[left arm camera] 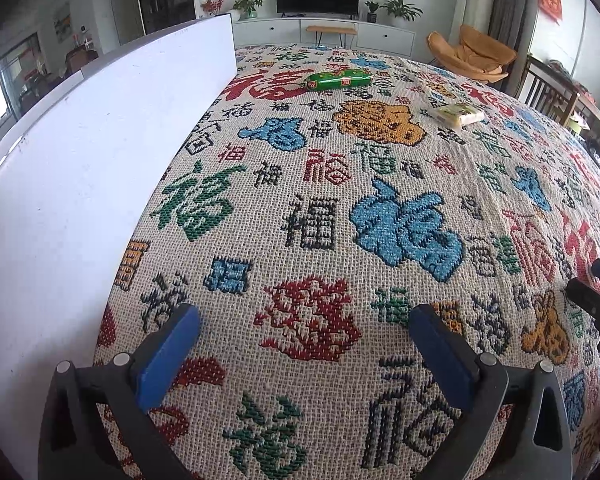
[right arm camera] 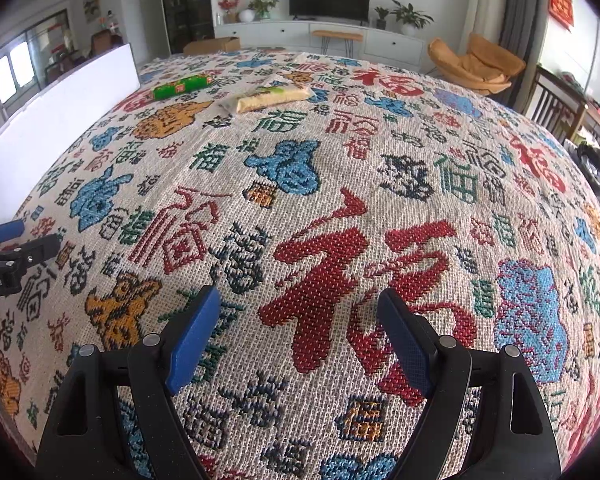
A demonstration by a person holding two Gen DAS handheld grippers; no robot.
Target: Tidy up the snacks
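Observation:
A green snack roll (left arm camera: 337, 79) lies at the far side of the patterned tablecloth (left arm camera: 320, 208), next to the end of a white box wall (left arm camera: 80, 184). A pale yellow snack packet (left arm camera: 460, 114) lies to its right. Both also show in the right wrist view, the green roll (right arm camera: 182, 86) and the yellow packet (right arm camera: 270, 98). My left gripper (left arm camera: 304, 320) is open and empty, low over the cloth near the front. My right gripper (right arm camera: 300, 308) is open and empty, to the right of the left one (right arm camera: 24, 236).
The white box (right arm camera: 60, 120) stands along the table's left side. Beyond the table are a TV cabinet (left arm camera: 324, 32), an orange chair (left arm camera: 472, 54) and wooden chairs (left arm camera: 548, 92) at the right edge.

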